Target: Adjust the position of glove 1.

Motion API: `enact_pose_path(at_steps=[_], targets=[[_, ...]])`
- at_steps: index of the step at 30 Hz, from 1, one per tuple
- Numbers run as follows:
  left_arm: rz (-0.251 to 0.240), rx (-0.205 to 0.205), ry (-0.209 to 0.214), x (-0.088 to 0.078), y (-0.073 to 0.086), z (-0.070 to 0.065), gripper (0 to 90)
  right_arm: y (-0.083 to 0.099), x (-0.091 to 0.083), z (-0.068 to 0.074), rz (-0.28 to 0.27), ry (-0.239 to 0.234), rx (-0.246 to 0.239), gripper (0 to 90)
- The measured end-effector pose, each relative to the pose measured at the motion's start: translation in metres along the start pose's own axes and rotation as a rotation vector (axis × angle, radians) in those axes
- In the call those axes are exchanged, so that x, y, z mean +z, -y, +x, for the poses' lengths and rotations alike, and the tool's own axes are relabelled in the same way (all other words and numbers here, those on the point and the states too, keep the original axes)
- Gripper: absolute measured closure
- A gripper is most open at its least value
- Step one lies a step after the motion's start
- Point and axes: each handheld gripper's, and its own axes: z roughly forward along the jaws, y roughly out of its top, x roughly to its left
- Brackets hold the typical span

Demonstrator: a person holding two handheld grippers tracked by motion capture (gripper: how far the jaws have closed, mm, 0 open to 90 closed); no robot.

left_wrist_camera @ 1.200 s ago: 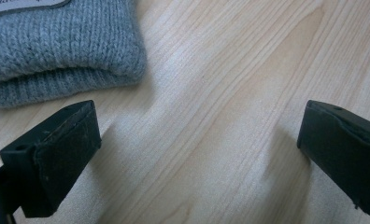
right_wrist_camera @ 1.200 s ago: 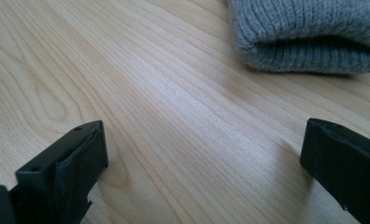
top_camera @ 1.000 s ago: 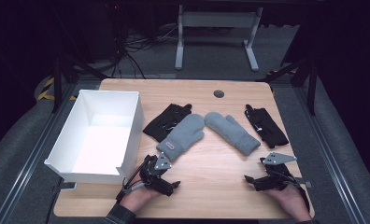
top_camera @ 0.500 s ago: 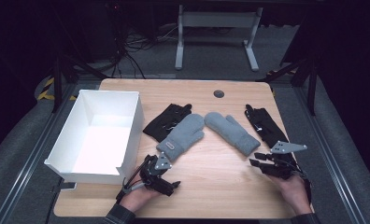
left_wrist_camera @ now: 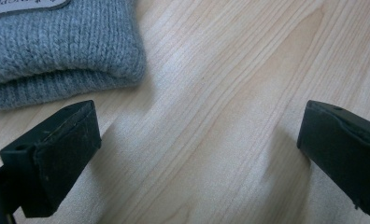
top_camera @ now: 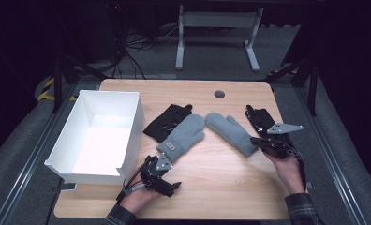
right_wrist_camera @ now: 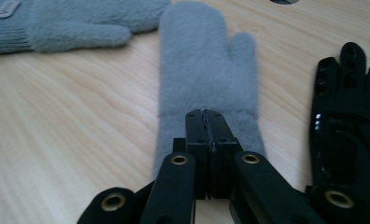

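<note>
Since the earlier frame, the right gripper [top_camera: 255,139] has travelled toward twelve o'clock, jaws closing to fully shut at the cuff of the grey mitten [right_wrist_camera: 206,74], which lies mid-table; any pinch is unclear. Left gripper [left_wrist_camera: 197,154] stands wide open, empty. Next: lift toward the white box [top_camera: 132,136] at nine o'clock.

white box [top_camera: 104,136] left on the table [top_camera: 221,173], black gloves [top_camera: 167,122] beside

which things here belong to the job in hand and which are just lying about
In the job:
right grey mitten, cuff under the shut right tongs
left grey mitten, by the open left tongs

Lying about:
black gloves
white box
</note>
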Motion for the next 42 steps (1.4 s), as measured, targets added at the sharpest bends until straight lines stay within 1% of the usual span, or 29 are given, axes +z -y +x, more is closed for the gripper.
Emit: enact_pose_path(at_steps=[4, 6, 9, 11, 12, 14, 22, 28, 30, 34, 42], targets=[[0.000, 0.000, 0.000, 0.000, 0.000, 0.000, 0.0, -0.001, 0.011, -0.011, 0.024, 0.016, 0.010, 89.8], [0.000, 0.000, 0.000, 0.000, 0.000, 0.000, 0.0, -0.001, 0.015, -0.014, 0.033, 0.014, 0.011, 89.8], [0.000, 0.000, 0.000, 0.000, 0.000, 0.000, 0.0, 0.000, 0.022, -0.016, 0.046, -0.001, 0.015, 89.8], [0.000, 0.000, 0.000, 0.000, 0.000, 0.000, 0.0, 0.001, 0.024, -0.016, 0.050, 0.002, 0.013, 89.8], [0.000, 0.000, 0.000, 0.000, 0.000, 0.000, 0.0, 0.001, 0.025, -0.016, 0.063, 0.005, 0.006, 89.8], [0.000, 0.000, 0.000, 0.000, 0.000, 0.000, 0.1, 0.003, 0.028, -0.016, 0.074, 0.005, 0.007, 89.8], [0.001, 0.000, 0.001, 0.000, 0.000, 0.000, 0.1, 0.006, 0.029, -0.016, 0.080, 0.000, 0.002, 89.8], [0.001, 0.000, 0.001, 0.000, 0.000, 0.000, 0.1, 0.007, 0.026, -0.014, 0.086, -0.010, -0.003, 89.8], [0.000, -0.001, 0.002, 0.000, 0.000, 0.000, 0.1, 0.007, 0.024, -0.012, 0.095, -0.009, -0.012, 89.8], [0.001, 0.000, 0.001, 0.000, 0.000, 0.000, 0.1, 0.008, 0.023, -0.009, 0.101, -0.011, -0.014, 89.8], [0.001, -0.001, 0.002, 0.000, 0.000, 0.000, 0.1, 0.011, 0.016, -0.003, 0.115, -0.034, -0.018, 89.8]])
